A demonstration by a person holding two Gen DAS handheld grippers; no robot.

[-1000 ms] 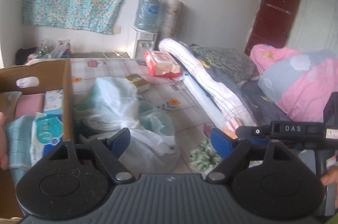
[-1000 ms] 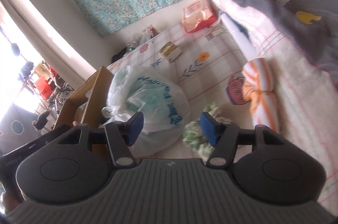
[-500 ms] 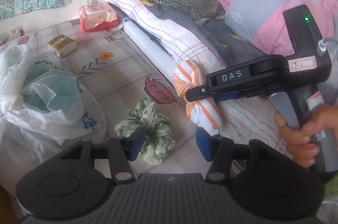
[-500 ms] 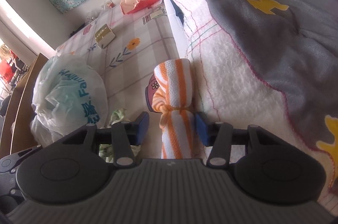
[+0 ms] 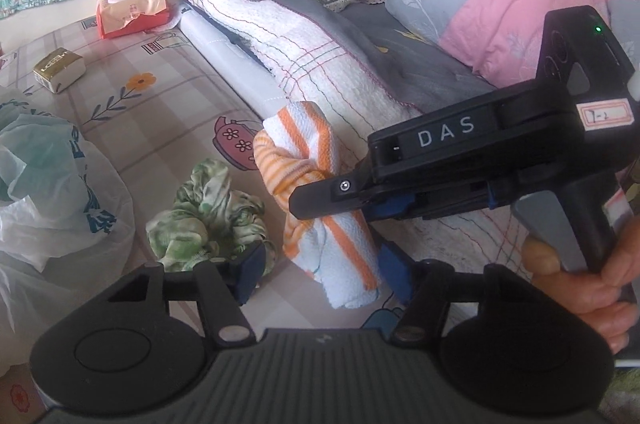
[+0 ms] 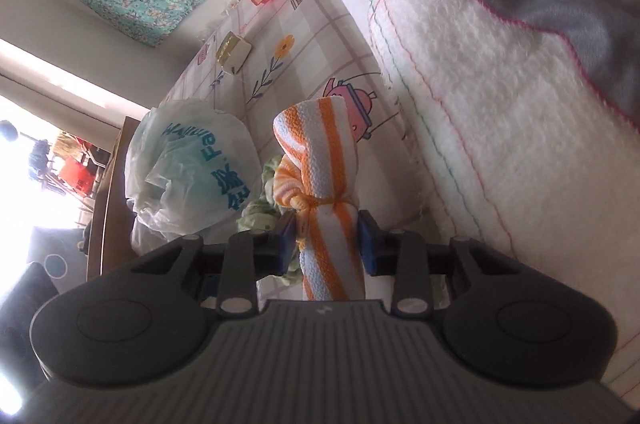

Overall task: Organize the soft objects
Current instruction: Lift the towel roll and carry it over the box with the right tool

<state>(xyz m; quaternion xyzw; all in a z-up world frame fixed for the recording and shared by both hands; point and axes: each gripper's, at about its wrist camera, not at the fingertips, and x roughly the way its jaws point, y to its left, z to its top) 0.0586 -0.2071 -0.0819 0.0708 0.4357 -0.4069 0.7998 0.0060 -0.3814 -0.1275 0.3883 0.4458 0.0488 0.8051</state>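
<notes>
Right gripper (image 6: pixel 327 244) jaws narrowed around orange-striped towel (image 6: pixel 320 184); blue pads (image 6: pixel 366 244) flank knotted middle, left pad touching, right pad close, firm clamp cannot be confirmed. Towel stands forward from jaws, beside white blanket (image 6: pixel 480 64). Left gripper (image 5: pixel 324 268) jaws wide apart, holding nothing; towel's lower end hangs between them, green scrunchie (image 5: pixel 208 220) just ahead of left pad. Plastic bag (image 5: pixel 44 184) far left of jaws.

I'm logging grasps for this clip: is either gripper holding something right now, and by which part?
The right gripper holds the orange-striped towel, jaws closed on its knotted middle. The left gripper is open and holds nothing.
</notes>
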